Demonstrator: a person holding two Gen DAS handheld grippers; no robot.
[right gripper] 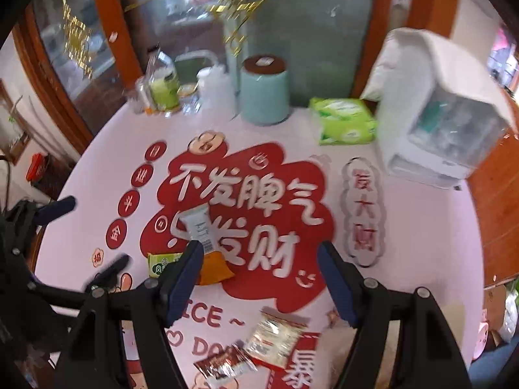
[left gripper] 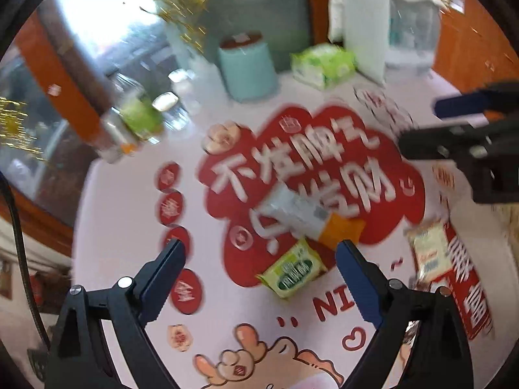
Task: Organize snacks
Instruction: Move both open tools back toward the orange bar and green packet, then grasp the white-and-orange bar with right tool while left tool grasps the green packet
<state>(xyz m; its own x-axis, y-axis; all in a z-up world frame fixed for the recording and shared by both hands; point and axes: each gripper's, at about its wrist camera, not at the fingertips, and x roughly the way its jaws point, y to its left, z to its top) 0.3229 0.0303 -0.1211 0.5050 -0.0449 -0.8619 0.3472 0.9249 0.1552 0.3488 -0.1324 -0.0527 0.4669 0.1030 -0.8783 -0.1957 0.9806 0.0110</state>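
Observation:
Several snack packets lie on the printed white-and-red tablecloth (left gripper: 129,194). A yellow-green packet (left gripper: 291,269) lies between the fingers of my open, empty left gripper (left gripper: 261,261). A white-and-orange packet (left gripper: 311,217) lies just beyond it. A cream packet (left gripper: 428,251) lies to the right. In the right wrist view my right gripper (right gripper: 259,261) is open and empty above the cloth, with the white-and-orange packet (right gripper: 204,243) and green packet (right gripper: 162,264) at its left finger, the cream packet (right gripper: 275,337) and a dark red packet (right gripper: 223,366) below. The right gripper (left gripper: 418,126) shows at the left view's right edge.
At the table's back stand a teal canister (right gripper: 264,95), a green tissue pack (right gripper: 343,120), a white appliance (right gripper: 444,113) and bottles and jars (right gripper: 162,87). A glass cabinet with wooden frame (right gripper: 107,32) is behind. The left gripper (right gripper: 87,236) shows at the right view's left edge.

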